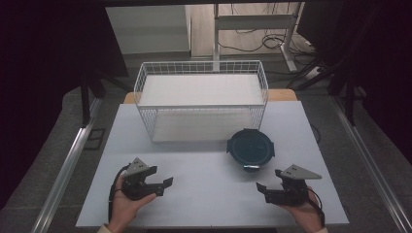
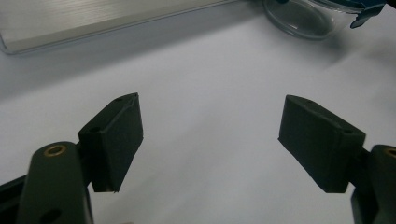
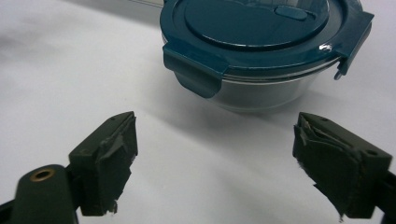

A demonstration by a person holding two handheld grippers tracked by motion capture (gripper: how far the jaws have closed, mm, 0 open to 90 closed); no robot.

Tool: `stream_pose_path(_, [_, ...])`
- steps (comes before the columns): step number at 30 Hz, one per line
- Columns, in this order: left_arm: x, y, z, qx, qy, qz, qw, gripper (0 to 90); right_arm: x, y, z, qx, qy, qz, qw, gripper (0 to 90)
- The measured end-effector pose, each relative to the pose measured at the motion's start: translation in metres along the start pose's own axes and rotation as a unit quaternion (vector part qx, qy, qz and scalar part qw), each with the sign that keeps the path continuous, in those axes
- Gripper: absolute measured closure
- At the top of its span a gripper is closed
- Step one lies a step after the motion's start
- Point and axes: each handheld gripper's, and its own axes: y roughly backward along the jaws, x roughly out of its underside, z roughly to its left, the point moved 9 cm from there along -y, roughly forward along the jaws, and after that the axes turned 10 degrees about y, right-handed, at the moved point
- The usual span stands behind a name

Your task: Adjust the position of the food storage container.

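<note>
A round glass container with a dark teal clip-on lid (image 1: pixel 250 147) stands on the white table, in front of the basket's right end. My right gripper (image 1: pixel 263 191) rests near the table's front right, open and empty, jaws pointing left. In the right gripper view the container (image 3: pixel 261 46) sits just beyond the open jaws, its lid on. My left gripper (image 1: pixel 163 186) lies at the front left, open with nothing between its jaws, which point right. The left gripper view catches the container's glass wall (image 2: pixel 306 18) at the top right.
A white wire basket (image 1: pixel 201 99) with a pale flat bottom stands at the back middle of the table (image 1: pixel 204 194). Dark curtains flank both sides. A desk frame and cables (image 1: pixel 257 34) lie on the floor behind.
</note>
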Motion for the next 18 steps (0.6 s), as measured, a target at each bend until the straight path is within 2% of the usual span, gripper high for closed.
stream_pose_path(8, [0.000,0.003,0.001,-0.004,0.003,-0.004,1.0000,22.3,0.002,0.002,0.001,-0.004,0.006,0.006,1.0000,20.3])
stream_pose_path(13, [0.003,0.005,-0.001,-0.001,-0.004,-0.003,1.0000,22.4,0.000,-0.001,0.005,-0.012,0.009,0.009,0.9999,22.2])
stream_pose_path(15, [0.004,0.005,-0.001,0.002,-0.001,-0.004,1.0000,22.4,0.000,-0.002,0.007,-0.014,0.010,0.012,0.9998,22.5])
stream_pose_path(16, [0.002,0.005,-0.001,0.007,0.009,-0.005,0.9999,22.4,-0.001,-0.002,0.010,-0.015,0.007,0.010,0.9998,23.0])
stream_pose_path(18, [0.002,0.005,0.000,0.008,0.011,-0.006,0.9999,22.4,-0.002,-0.001,0.011,-0.015,0.009,0.009,0.9998,23.5])
